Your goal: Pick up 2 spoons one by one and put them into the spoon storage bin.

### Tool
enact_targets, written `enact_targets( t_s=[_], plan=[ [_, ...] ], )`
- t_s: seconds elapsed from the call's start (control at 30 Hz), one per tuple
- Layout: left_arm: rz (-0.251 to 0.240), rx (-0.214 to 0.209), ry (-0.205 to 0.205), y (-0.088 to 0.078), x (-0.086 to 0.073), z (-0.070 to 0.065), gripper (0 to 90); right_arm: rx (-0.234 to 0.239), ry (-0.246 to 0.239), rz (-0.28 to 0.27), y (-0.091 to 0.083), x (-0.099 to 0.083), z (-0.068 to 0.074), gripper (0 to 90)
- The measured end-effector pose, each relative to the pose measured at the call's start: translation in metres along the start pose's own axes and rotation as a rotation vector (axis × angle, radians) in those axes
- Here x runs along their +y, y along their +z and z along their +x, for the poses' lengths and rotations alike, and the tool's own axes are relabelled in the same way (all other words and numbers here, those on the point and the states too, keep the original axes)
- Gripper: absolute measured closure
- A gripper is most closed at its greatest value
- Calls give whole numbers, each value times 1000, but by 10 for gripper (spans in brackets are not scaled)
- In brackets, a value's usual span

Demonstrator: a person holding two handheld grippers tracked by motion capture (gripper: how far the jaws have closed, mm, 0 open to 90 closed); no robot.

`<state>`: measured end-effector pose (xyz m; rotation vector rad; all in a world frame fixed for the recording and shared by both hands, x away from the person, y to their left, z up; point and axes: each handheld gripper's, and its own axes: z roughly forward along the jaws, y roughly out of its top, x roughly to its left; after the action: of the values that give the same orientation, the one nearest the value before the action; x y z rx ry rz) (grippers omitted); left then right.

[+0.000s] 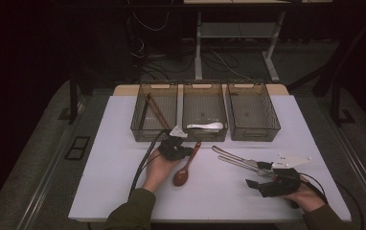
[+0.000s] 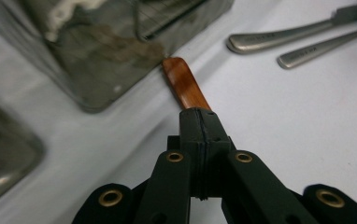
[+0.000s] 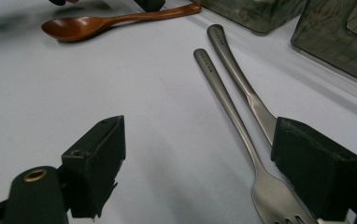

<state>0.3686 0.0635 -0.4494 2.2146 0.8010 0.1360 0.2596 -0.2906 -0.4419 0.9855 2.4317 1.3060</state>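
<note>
Left gripper (image 2: pixel 200 116) clamped the wooden spoon (image 1: pixel 185 167) by its handle (near the middle bin (image 1: pixel 204 135)); right gripper (image 3: pixel 195 168) stood open over the fork (image 3: pixel 242 140).

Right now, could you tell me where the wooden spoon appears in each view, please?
High view: the wooden spoon lies centre-left, its handle in the left gripper.
Left gripper view: its handle sticks out beyond the shut jaws, mid-frame.
Right gripper view: it lies along the top left.
Shared landmark: the two metal utensils beside it.
</note>
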Motion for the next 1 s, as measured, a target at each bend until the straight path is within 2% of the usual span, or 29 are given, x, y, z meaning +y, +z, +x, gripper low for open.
enact_targets(
  t_s=[0.1, 0.7, 0.77, 0.9, 0.97, 1.0],
  plan=[
    [0, -10, 7, 2, 0, -3, 886, 1, -2, 1, 0, 0, 1, 176],
    [20, -138, 65, 7, 4, -24, 886, -2, -19, 13, 1, 0, 2, 176],
    [26, -149, 85, 7, 5, -26, 886, -2, -19, 12, 1, 0, 2, 176],
    [31, -167, 90, 7, 6, -31, 886, -2, -19, 14, 1, 0, 2, 176],
    [41, -163, 99, 7, 6, -31, 886, -4, -22, 14, 2, 0, 2, 176],
    [35, -163, 90, 8, 6, -32, 886, -4, -22, 15, 2, 0, 2, 176]
  ],
)
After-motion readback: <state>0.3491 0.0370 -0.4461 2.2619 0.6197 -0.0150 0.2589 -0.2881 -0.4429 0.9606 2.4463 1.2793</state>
